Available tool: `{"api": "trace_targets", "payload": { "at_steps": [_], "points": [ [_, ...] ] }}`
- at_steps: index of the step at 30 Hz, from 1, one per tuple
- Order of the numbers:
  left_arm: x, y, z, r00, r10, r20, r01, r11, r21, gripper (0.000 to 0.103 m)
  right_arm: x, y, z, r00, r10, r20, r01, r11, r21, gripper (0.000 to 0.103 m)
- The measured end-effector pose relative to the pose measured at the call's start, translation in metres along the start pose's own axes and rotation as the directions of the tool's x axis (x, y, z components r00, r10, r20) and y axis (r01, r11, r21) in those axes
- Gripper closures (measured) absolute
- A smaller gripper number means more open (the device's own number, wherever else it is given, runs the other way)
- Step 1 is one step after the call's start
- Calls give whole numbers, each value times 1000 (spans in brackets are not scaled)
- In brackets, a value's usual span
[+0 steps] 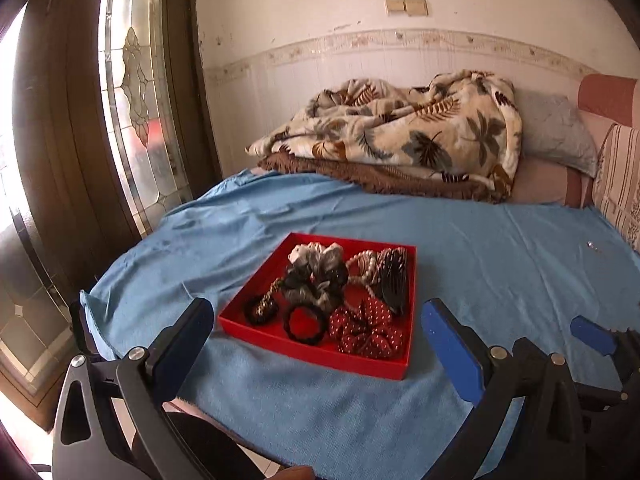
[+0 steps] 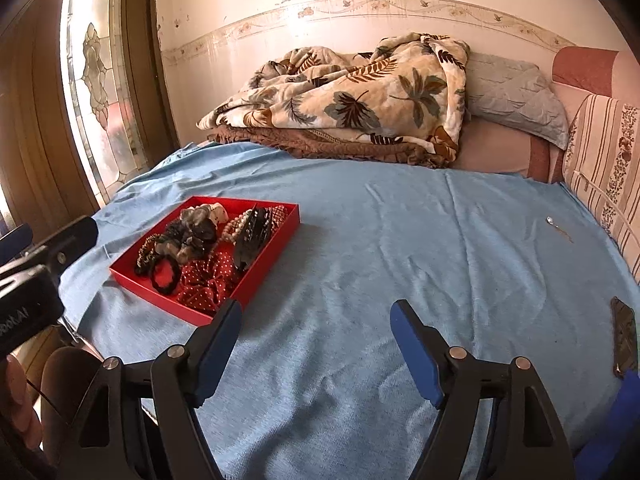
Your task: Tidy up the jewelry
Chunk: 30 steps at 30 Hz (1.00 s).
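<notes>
A red tray (image 1: 308, 354) sits on the blue cloth, just ahead of my left gripper (image 1: 318, 314), which is open and empty. In the tray lie a grey-black scrunchie (image 1: 316, 276), a red dotted scrunchie (image 1: 366, 330), a black hair tie (image 1: 303, 325), a pearl bracelet (image 1: 362, 266) and a black hair claw (image 1: 394, 276). In the right wrist view the tray (image 2: 272, 262) is at left. My right gripper (image 2: 316, 314) is open and empty over bare cloth. A small silver piece with a thin chain (image 2: 558, 229) lies on the cloth far right; it also shows in the left wrist view (image 1: 592, 245).
The blue cloth (image 2: 360, 248) covers the table. A leaf-print blanket (image 2: 348, 100) and a grey pillow (image 2: 512, 96) lie on a sofa behind. A dark flat object (image 2: 624, 336) lies at the table's right edge. A stained-glass door (image 1: 136, 92) stands at left.
</notes>
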<state>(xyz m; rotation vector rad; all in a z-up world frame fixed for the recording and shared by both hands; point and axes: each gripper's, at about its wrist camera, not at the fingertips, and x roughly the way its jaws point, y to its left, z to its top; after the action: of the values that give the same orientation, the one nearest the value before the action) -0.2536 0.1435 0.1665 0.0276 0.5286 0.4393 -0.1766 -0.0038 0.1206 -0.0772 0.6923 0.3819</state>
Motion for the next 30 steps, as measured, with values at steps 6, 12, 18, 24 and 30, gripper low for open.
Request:
{"api": "trace_targets", "payload": {
  "at_steps": [6,12,18,24,30],
  "points": [
    [13,7,-6,999,-1,-46,0,1000,-17,0,4,8,-4,1000,-8,-8,8,999,-32,20],
    [27,13,-12,995,-10,-97,7,999,-34,0,9,14,-6,1000,-14,-22,13,998,-55,20],
    [35,14,-17,992,-13,-126,8,999,-44,0,15,17,-8,999,-18,-39,15,998,-66,19],
    [44,17,-20,987,-15,-158,6,998,-55,0,20,21,-12,998,-18,-59,13,997,-81,18],
    [52,20,-23,983,-8,-181,-3,998,-63,0,25,24,-12,997,-17,-72,10,996,-93,18]
  ]
}}
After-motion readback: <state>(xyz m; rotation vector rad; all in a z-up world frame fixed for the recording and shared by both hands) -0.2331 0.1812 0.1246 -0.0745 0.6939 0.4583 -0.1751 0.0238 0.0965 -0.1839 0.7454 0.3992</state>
